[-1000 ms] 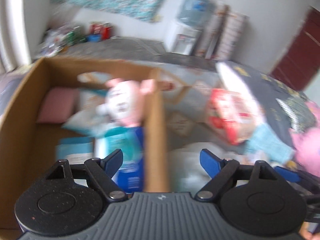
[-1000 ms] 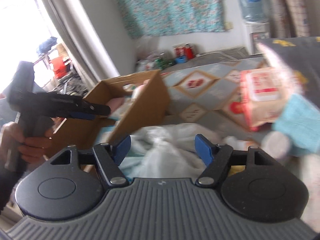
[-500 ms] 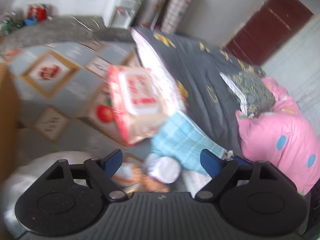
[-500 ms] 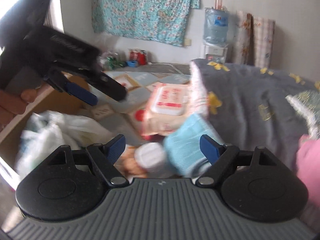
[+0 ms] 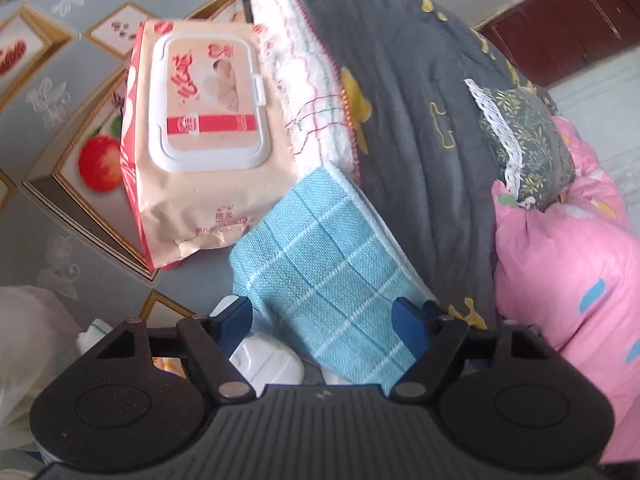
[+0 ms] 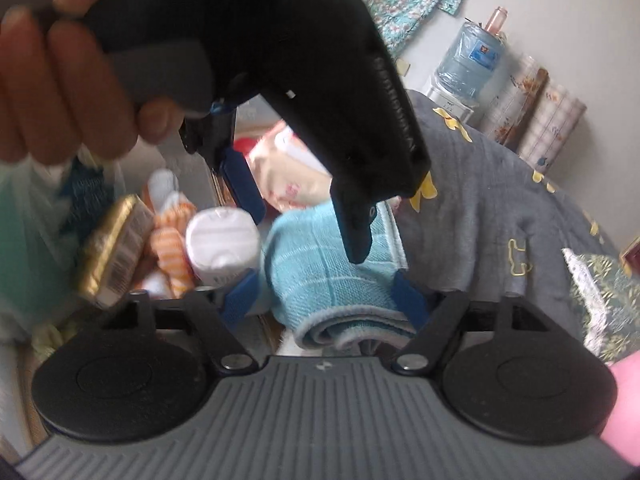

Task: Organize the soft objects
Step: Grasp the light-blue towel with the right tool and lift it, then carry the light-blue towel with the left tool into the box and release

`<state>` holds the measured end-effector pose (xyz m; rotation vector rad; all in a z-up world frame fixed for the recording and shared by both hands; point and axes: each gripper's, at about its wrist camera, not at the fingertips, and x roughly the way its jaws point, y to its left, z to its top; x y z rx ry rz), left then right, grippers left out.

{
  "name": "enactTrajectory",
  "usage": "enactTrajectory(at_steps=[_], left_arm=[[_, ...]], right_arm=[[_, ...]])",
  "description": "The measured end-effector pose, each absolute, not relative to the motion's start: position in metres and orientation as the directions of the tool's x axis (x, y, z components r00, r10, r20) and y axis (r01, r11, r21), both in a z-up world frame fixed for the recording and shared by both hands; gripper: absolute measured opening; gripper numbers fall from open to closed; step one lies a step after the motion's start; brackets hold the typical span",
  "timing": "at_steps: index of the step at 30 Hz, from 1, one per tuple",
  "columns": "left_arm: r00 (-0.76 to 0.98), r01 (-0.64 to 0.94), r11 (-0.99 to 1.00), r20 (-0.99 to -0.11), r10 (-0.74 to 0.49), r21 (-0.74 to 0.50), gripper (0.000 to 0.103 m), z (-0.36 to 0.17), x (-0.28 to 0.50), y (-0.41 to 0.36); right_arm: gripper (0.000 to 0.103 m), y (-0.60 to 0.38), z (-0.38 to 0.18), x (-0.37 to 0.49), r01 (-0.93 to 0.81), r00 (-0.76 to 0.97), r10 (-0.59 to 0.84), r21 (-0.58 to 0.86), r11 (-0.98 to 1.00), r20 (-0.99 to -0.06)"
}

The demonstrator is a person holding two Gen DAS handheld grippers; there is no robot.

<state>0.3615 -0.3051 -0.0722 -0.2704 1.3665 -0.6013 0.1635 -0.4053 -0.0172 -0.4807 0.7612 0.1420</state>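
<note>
Blue towel (image 5: 332, 276) wedged btwn wipes pack (image 5: 200, 140) & grey blanket (image 5: 420, 120)

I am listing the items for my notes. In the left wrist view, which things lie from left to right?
Red apple print → wet wipes pack → blue checked towel → dark grey blanket → pink quilt.

Black tool (image 5: 322, 316), blue fingertips (image 5: 408, 312), silver screws, ribbed grey housing

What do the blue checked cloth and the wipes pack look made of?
Blue checked cloth: woven, matte textile, probably cotton; ribbed weave, white grid lines and folded layered edge show. Wipes pack: thin, glossy plastic film, crinkled at its sealed end, with a rigid white plastic flip lid.
</note>
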Motion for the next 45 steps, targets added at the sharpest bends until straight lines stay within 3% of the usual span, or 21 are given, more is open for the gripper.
enactTrajectory(at_steps=[2, 4, 10, 12, 19, 25, 36, 45], left_arm=[[0.078, 0.224, 0.821, -0.830, -0.552, -0.525, 0.077, -0.075, 0.363, -0.304], [0.073, 0.215, 0.817, -0.826, -0.559, -0.535, 0.077, -0.075, 0.364, -0.303], [0.051, 0.148, 0.811, -0.814, -0.578, -0.566, 0.083, -0.079, 0.370, -0.303], [0.030, 0.141, 0.798, -0.803, -0.596, -0.586, 0.080, -0.079, 0.370, -0.304], [0.026, 0.140, 0.756, -0.761, -0.648, -0.639, 0.041, -0.066, 0.360, -0.296], [0.097, 0.179, 0.725, -0.722, -0.685, -0.665, 0.023, -0.029, 0.340, -0.267], [0.378, 0.260, 0.770, -0.672, -0.637, -0.583, 0.020, 0.064, 0.276, -0.139], [0.586, 0.131, 0.903, -0.702, -0.404, -0.410, 0.018, 0.077, 0.238, 0.007]], right_arm=[[0.043, -0.411, -0.015, 0.166, -0.282, 0.718, -0.027, -0.325, 0.903, -0.695], [0.027, -0.417, -0.012, 0.168, -0.260, 0.720, -0.011, -0.285, 0.923, -0.693], [0.018, -0.433, -0.001, 0.161, -0.181, 0.746, 0.043, -0.141, 0.973, -0.665], [0.017, -0.429, 0.004, 0.155, -0.180, 0.762, 0.038, -0.154, 0.972, -0.646], [0.016, -0.407, 0.020, 0.133, -0.188, 0.803, 0.011, -0.236, 0.953, -0.596], [0.016, -0.370, 0.052, 0.104, -0.209, 0.848, 0.011, -0.315, 0.926, -0.530], [0.016, -0.258, 0.115, 0.068, -0.328, 0.900, 0.186, -0.333, 0.884, -0.394], [0.018, -0.127, 0.122, 0.087, -0.550, 0.784, 0.457, -0.130, 0.825, -0.420]])
